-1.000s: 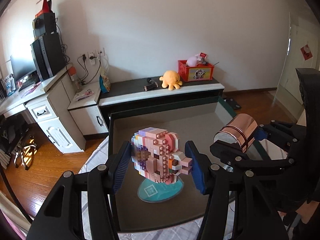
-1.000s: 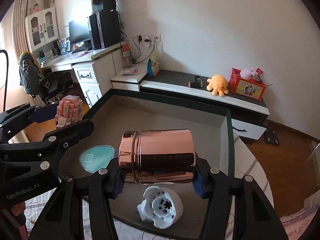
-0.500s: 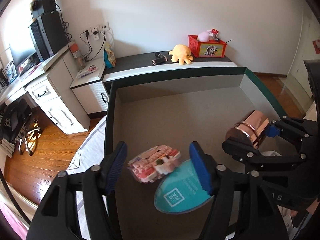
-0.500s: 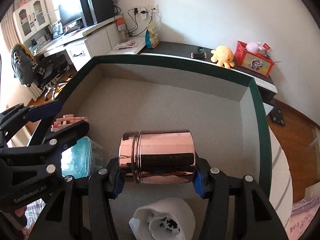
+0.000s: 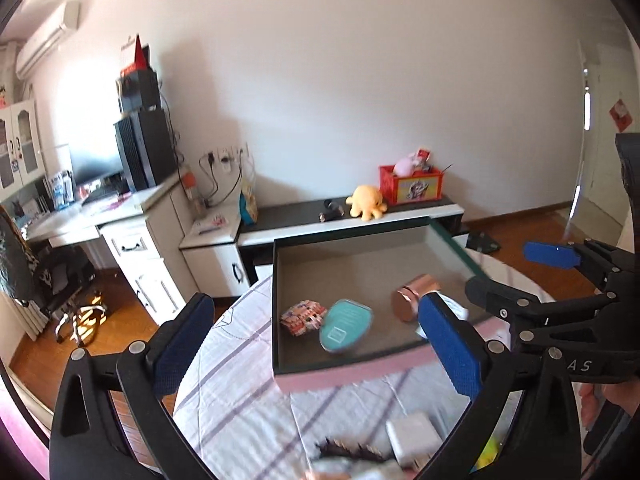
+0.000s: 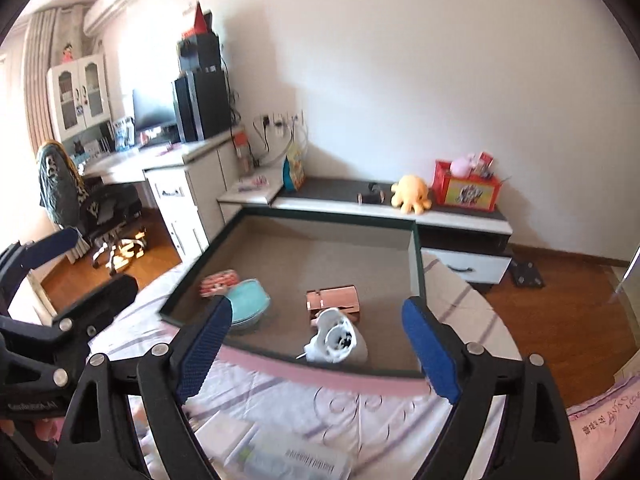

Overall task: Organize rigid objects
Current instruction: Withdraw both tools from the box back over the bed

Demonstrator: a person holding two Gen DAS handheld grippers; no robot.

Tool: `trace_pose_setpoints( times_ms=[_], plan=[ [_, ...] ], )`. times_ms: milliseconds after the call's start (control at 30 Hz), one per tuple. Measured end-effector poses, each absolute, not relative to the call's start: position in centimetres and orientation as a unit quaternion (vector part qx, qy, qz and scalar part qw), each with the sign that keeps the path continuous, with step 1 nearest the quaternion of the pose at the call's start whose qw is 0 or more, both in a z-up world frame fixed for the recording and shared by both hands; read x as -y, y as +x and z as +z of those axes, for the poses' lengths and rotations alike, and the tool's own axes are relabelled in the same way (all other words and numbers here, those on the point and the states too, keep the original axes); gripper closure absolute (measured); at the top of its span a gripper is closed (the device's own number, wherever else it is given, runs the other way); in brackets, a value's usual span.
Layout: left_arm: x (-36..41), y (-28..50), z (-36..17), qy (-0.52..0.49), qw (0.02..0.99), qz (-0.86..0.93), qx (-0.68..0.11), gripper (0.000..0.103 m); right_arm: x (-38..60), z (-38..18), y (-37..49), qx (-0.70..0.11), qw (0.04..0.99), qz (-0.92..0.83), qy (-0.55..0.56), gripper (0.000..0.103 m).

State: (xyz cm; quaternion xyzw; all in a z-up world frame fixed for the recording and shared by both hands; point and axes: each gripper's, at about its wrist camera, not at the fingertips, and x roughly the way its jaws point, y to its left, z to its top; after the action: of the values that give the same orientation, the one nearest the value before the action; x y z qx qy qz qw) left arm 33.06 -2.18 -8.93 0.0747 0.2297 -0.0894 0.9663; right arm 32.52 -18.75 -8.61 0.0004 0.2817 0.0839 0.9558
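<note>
A green-rimmed box [image 5: 276, 304] [image 6: 416, 252] with a grey floor sits on the striped bedsheet. In it lie a pink brick figure [image 5: 301, 317] [image 6: 218, 282], a teal lidded container [image 5: 345, 330] [image 6: 246, 306], a copper can [image 5: 412, 302] [image 6: 334, 299] on its side, and a white plastic part [image 6: 336, 340]. My left gripper [image 5: 316, 344] is open and empty, pulled back above the near edge of the box. My right gripper [image 6: 316, 350] is open and empty, also back from the box; it shows at the right of the left wrist view [image 5: 508, 276].
Beyond the box stand a low cabinet [image 5: 352, 220] with a yellow plush octopus [image 5: 366, 202] and a red crate [image 5: 412, 184], and a desk [image 5: 100, 216] at left. White items [image 5: 412, 438] and papers [image 6: 280, 456] lie on the sheet near me.
Both grippers opened and pulled back and up from the box. The brick figure and the copper can, held one second ago, now lie on the box floor.
</note>
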Motion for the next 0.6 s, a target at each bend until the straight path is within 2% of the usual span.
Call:
trace_pose_setpoints(
  times_ms=[133, 267, 600],
  plan=[
    [1.6, 26.2, -7.5, 0.066, 0.976, -0.085, -0.191, 0.000, 18.2, -6.5, 25.9, -0.235, 0.970, 0.063, -0.002, 0.013],
    [0.8, 19.8, -6.4, 0.050, 0.983, -0.075, -0.158, 0.000, 18.7, -5.2, 19.8, -0.197, 0.980, 0.035, 0.004, 0.000],
    [-1.1, 10.2, -4.6, 0.025, 0.990, -0.052, -0.125, 0.000, 17.6, -3.8, 9.4, -0.147, 0.988, 0.041, 0.003, 0.000]
  ],
)
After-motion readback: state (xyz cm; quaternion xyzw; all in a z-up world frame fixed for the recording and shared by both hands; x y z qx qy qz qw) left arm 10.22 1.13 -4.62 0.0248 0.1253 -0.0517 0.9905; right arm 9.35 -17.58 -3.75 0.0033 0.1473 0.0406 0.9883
